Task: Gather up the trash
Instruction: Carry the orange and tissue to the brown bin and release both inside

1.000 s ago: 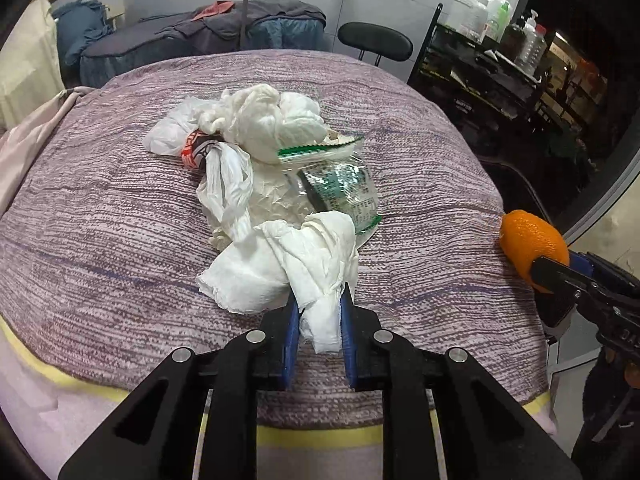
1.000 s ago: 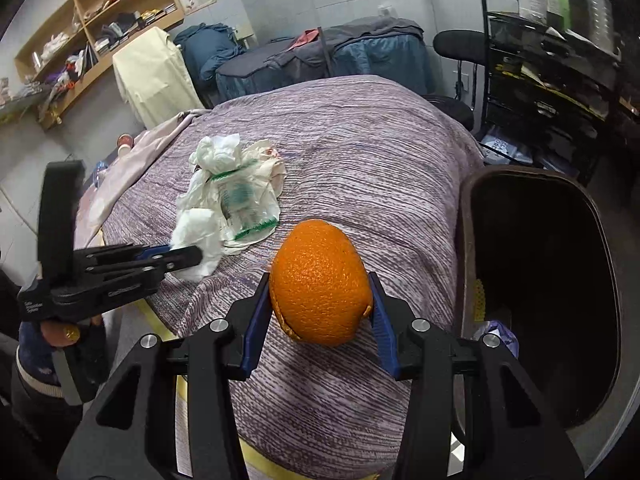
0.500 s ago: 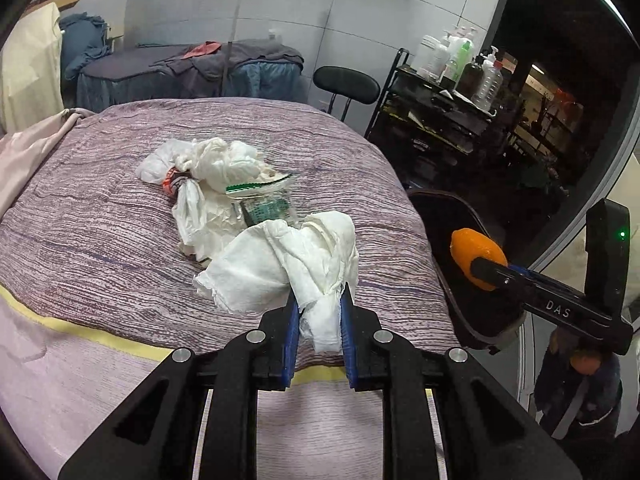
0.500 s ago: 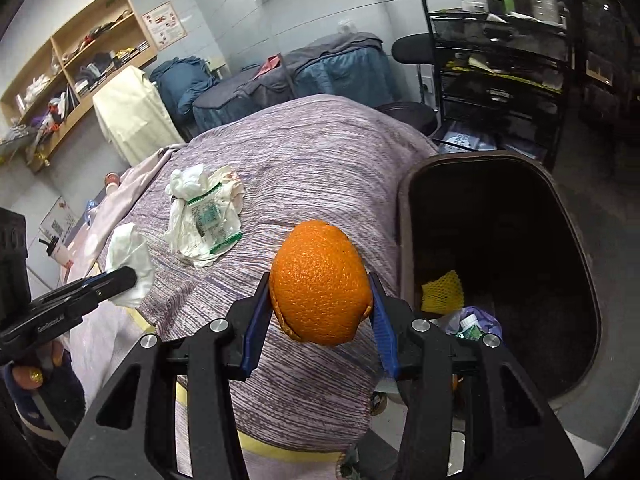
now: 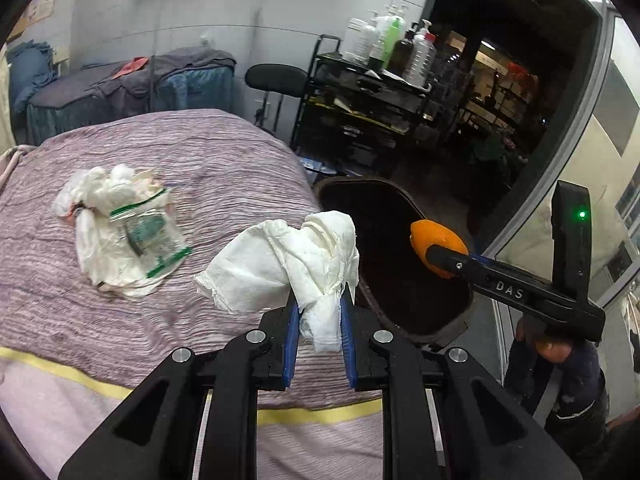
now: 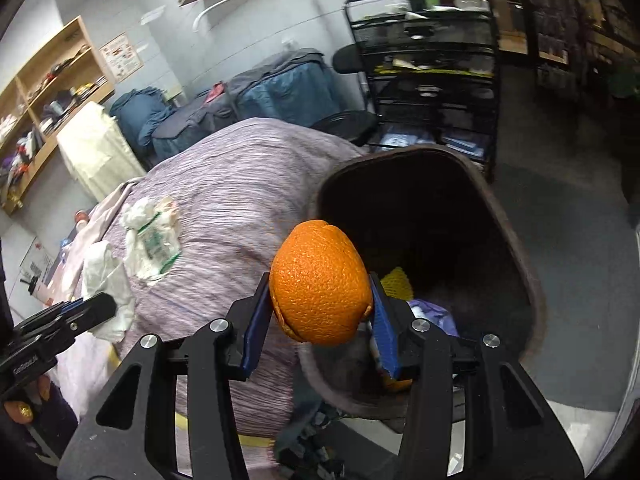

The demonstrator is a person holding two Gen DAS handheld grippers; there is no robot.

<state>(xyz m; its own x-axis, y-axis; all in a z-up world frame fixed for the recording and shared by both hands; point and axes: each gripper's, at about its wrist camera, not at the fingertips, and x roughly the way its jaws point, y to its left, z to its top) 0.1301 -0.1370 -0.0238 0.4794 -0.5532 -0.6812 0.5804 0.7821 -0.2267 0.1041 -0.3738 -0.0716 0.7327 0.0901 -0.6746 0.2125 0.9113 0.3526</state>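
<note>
Left gripper point(image 5: 319, 310) pinches a crumpled white tissue point(image 5: 288, 258) — right gripper point(image 6: 320, 312) clamps an orange peel point(image 6: 320, 284) above the dark bin point(image 6: 516, 248).

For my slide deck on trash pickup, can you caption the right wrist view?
Right gripper carries an orange peel toward the dark bin beside the bed.

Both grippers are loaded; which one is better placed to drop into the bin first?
Right, probably. The right gripper holds the orange peel by the near rim of the dark bin, while the left gripper with its crumpled tissue hangs over the bed edge.
</note>
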